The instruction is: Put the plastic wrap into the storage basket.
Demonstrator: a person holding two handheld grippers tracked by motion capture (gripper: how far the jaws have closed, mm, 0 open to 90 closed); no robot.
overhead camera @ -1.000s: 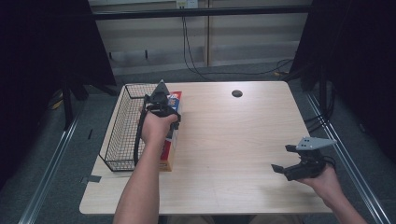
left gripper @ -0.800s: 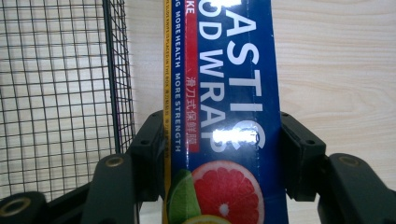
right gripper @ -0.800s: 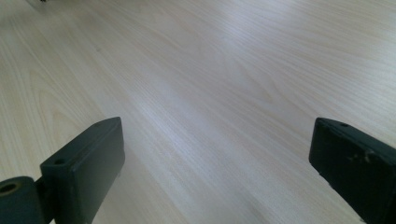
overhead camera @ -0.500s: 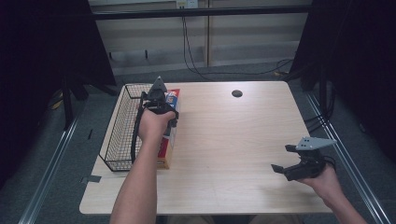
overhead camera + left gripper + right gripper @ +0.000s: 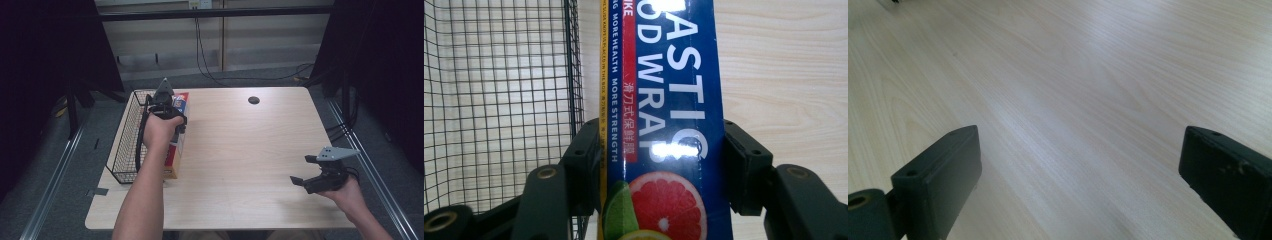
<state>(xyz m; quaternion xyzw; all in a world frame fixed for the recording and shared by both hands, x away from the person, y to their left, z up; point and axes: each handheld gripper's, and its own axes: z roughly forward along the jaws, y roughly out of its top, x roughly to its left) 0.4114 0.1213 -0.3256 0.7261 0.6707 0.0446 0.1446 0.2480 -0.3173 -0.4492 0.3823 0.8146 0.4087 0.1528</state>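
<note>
Wrap box (image 5: 664,125): long blue plastic-wrap carton, just beside the wire basket (image 5: 131,135), seemingly lying on the desk (image 5: 240,145).
Left claw (image 5: 661,160): clamped across the box's width.
Right claw (image 5: 1083,185): jaws wide, nothing between, low over bare desk, well apart.

Even overhead light, dark surroundings

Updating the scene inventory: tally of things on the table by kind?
Food wrap box: 1
Wire basket: 1
Total: 2
The box lies beside the basket, clamped in the left gripper.
</note>
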